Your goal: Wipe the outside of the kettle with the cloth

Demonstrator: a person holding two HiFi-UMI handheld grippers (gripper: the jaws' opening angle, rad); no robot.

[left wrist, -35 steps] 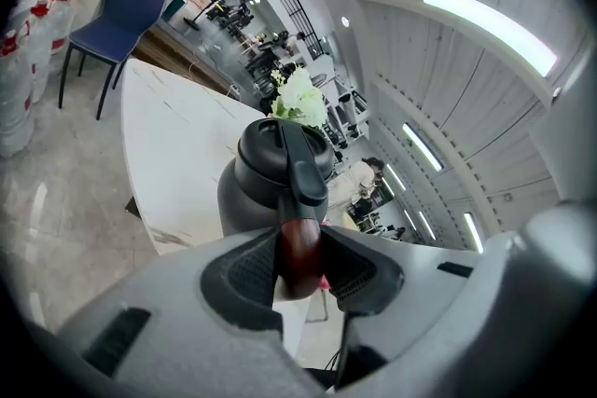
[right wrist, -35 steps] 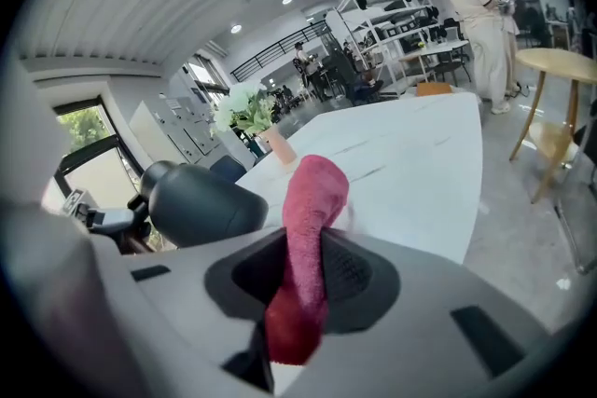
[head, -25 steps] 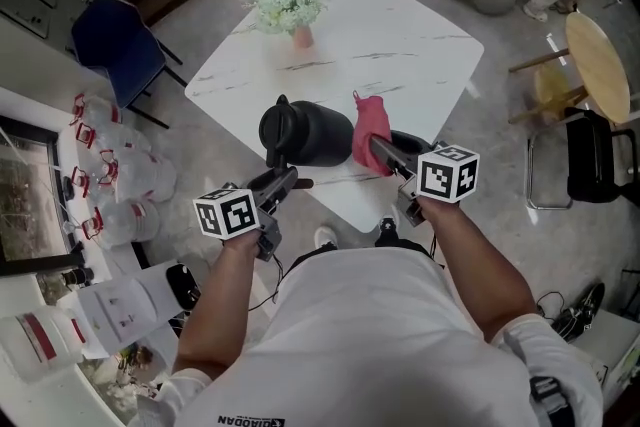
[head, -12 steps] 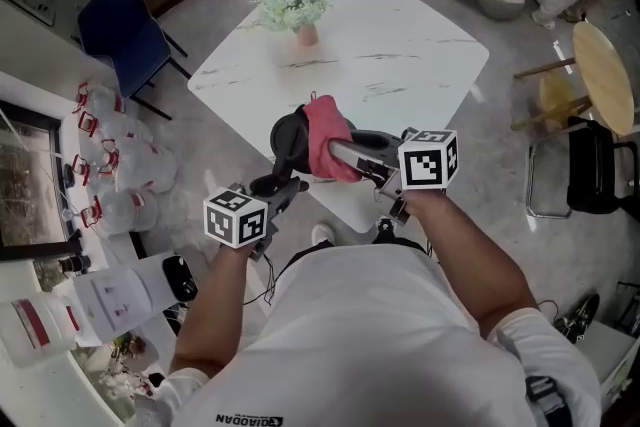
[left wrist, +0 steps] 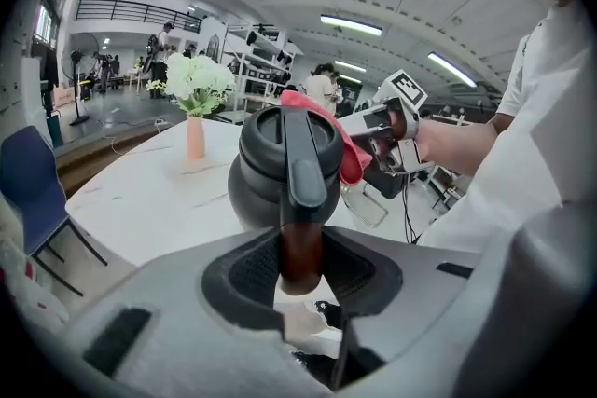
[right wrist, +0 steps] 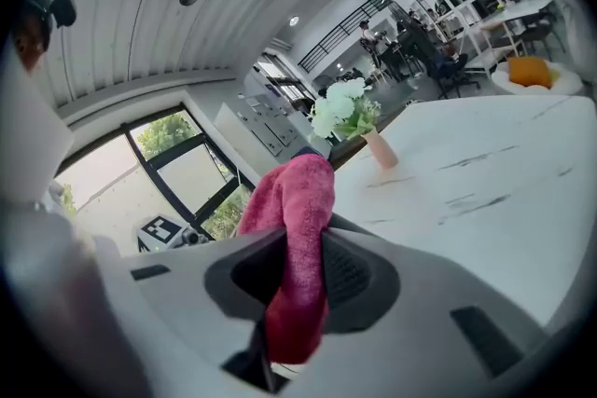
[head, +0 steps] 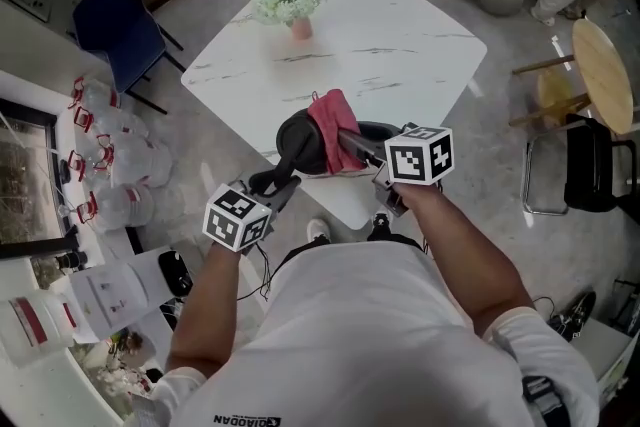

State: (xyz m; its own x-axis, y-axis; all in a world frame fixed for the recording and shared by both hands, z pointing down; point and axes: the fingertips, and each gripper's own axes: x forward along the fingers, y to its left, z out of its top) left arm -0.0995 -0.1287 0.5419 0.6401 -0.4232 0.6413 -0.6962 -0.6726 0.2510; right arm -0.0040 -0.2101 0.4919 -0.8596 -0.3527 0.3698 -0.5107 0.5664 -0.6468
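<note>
Kettle: a black kettle [head: 300,143] is seen at the near edge of the white marbled counter [head: 400,45]; whether it rests on the counter or is lifted cannot be told.
Left gripper: the left gripper [left wrist: 300,261] is closed partway on the kettle's dark handle, which is pinched between the two pads just below the lid.
Right gripper: the right gripper [right wrist: 297,270] is clamped on a pink cloth [right wrist: 297,228], a fold of which is squeezed between the pads.
Cloth: it is laid over the top and right side of the kettle, touching it.
Marker cubes: a cube with black-and-white square markers is carried on each gripper, one [head: 238,217] just below and left of the kettle, the other [head: 418,155] just right of it; only patterns are shown, no letters.
Shirt print: a line of white capitals [head: 245,421] is printed on the person's white shirt, well below the kettle; it is cut by the frame edge and is not read with certainty.
Containers: clear plastic containers [head: 110,165] with red-and-white labels are stacked on the floor well left of the kettle; the label print is too small to read.
Vase: a pink vase of white flowers [head: 285,0] is stood on the counter beyond the kettle.
</note>
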